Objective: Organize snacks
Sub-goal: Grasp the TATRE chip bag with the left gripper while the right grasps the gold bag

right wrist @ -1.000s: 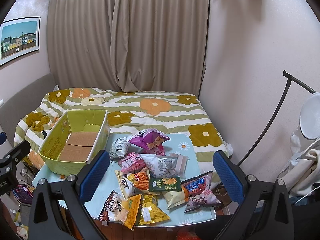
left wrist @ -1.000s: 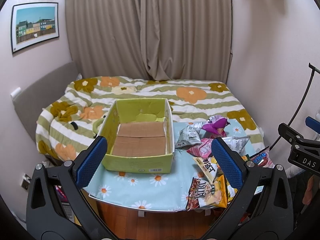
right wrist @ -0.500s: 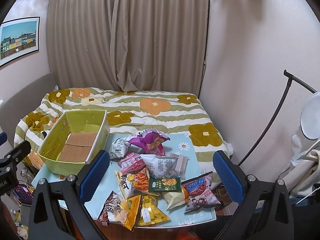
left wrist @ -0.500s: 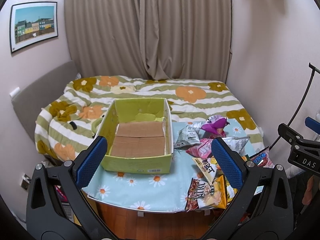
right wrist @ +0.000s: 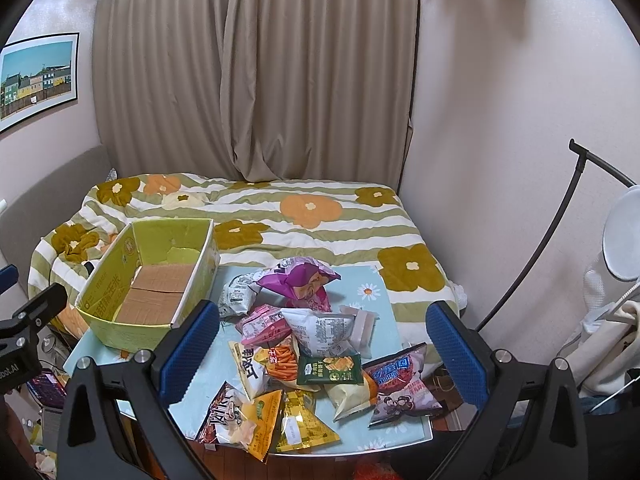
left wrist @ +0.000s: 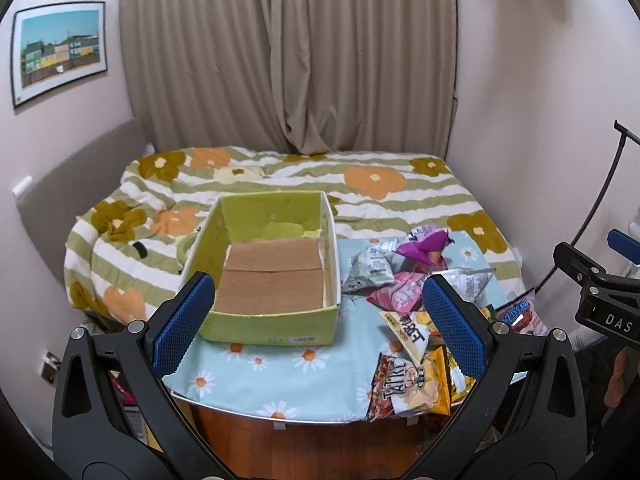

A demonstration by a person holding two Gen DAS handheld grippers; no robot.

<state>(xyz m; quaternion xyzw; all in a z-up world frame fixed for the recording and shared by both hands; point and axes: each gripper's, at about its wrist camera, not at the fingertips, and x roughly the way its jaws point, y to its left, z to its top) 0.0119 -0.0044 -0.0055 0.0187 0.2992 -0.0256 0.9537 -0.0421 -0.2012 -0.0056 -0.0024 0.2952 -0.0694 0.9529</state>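
Observation:
A green cardboard box point(left wrist: 272, 324) with a bare brown floor stands on the left of a small table point(left wrist: 288, 380) covered in a daisy cloth. The same box point(right wrist: 108, 320) shows at left in the right wrist view. Several snack packets lie heaped on the table's right half: a purple bag point(right wrist: 300, 280), a pink packet point(right wrist: 264, 322), a white packet point(right wrist: 320, 330), a dark green packet point(right wrist: 330, 370), a yellow triangular packet point(right wrist: 300, 424). My left gripper point(left wrist: 318, 318) hangs open before the box. My right gripper point(right wrist: 322, 348) hangs open over the heap, holding nothing.
A bed point(left wrist: 304, 188) with a flowered striped cover lies behind the table, curtains point(left wrist: 288, 60) beyond it. A black lamp stand point(right wrist: 560, 224) rises at right beside a white round lamp head point(right wrist: 622, 236). The other gripper's body point(left wrist: 600, 292) shows at the right edge.
Both views have shifted very slightly; the box and the snack heap lie where they were and both grippers stay open.

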